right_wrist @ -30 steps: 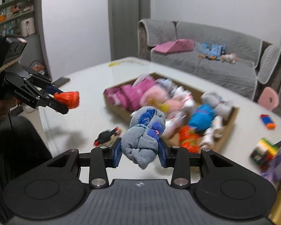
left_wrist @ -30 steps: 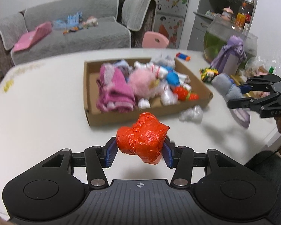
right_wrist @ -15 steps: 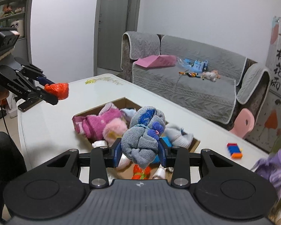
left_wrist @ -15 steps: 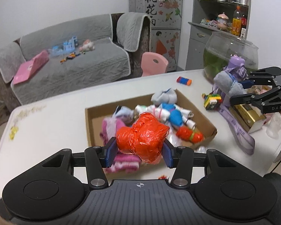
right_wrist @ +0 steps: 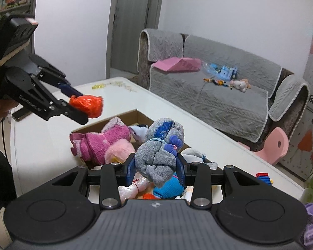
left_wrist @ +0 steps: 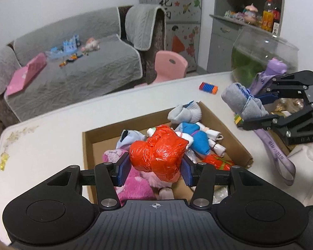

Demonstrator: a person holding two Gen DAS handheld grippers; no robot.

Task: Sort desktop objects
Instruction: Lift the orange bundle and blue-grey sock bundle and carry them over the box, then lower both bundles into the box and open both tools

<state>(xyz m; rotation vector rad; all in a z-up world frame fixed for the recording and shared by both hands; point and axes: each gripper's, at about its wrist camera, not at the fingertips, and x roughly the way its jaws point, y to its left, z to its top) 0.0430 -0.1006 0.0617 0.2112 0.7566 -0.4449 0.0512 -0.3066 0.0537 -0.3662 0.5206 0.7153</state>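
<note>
Orange crinkled plastic bundle [left_wrist: 158,153]: pinched in left gripper [left_wrist: 155,169], hanging directly above cardboard box [left_wrist: 235,139]. Grey rolled sock [right_wrist: 159,152]: clamped in right gripper [right_wrist: 156,169], over the box's near corner. Likely drop for both: straight down, left one more central.

On the table [left_wrist: 52,137]: a cardboard box [left_wrist: 87,145] near the front edge, filled with rolled socks [left_wrist: 200,137] and a folded towel [right_wrist: 98,143] at its left end. Beyond the box's far right corner, toward the far edge, a small block toy [left_wrist: 208,87]. At the right edge, a fishbowl [left_wrist: 260,58], with a strap [left_wrist: 275,156] trailing before it. Behind the table's far edge, a sofa [left_wrist: 83,70] bearing toys [left_wrist: 66,48], and a small chair [left_wrist: 170,66] to its right.
</note>
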